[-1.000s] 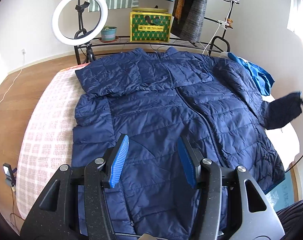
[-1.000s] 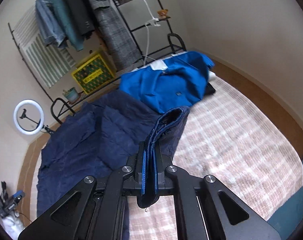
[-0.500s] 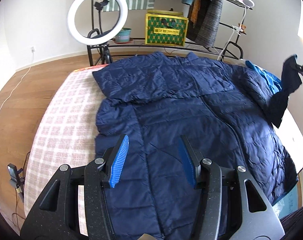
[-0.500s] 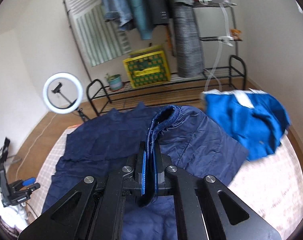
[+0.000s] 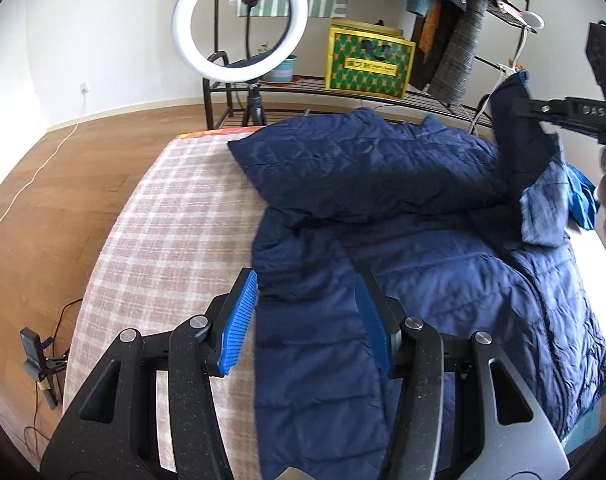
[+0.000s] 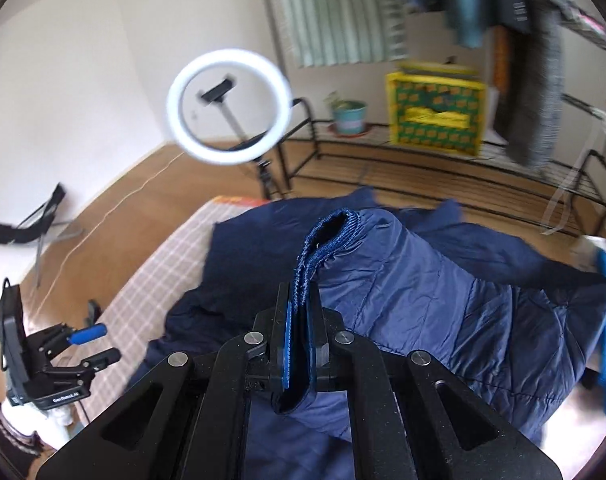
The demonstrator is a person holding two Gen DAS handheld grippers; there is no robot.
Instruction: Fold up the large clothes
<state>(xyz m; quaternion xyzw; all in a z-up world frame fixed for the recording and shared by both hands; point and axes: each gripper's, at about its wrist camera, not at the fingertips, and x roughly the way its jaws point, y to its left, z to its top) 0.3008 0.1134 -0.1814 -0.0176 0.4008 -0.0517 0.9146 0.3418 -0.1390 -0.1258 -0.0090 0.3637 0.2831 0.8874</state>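
Note:
A large navy quilted jacket (image 5: 423, 280) lies spread on the checked bed cover (image 5: 175, 216), its left sleeve folded across the chest. My left gripper (image 5: 307, 320) is open and empty, low over the jacket's left edge. My right gripper (image 6: 301, 320) is shut on the ribbed cuff (image 6: 331, 232) of the jacket's right sleeve (image 6: 443, 300) and holds it up above the jacket body. In the left wrist view the right gripper (image 5: 521, 110) shows at the upper right with the sleeve (image 5: 523, 152) hanging from it. The left gripper also shows in the right wrist view (image 6: 95, 342).
A ring light (image 5: 241, 26) on a stand is beyond the bed's far end. A black rack (image 5: 343, 92) holds a yellow-green box (image 5: 369, 60), a plant pot (image 5: 281, 70) and hanging clothes (image 5: 451, 28). A bright blue garment (image 5: 581, 196) lies at the bed's right.
My right gripper has lifted the sleeve cuff and carried it from the bed's right side over the jacket toward the left. My left gripper has shifted left toward the jacket's edge, still open.

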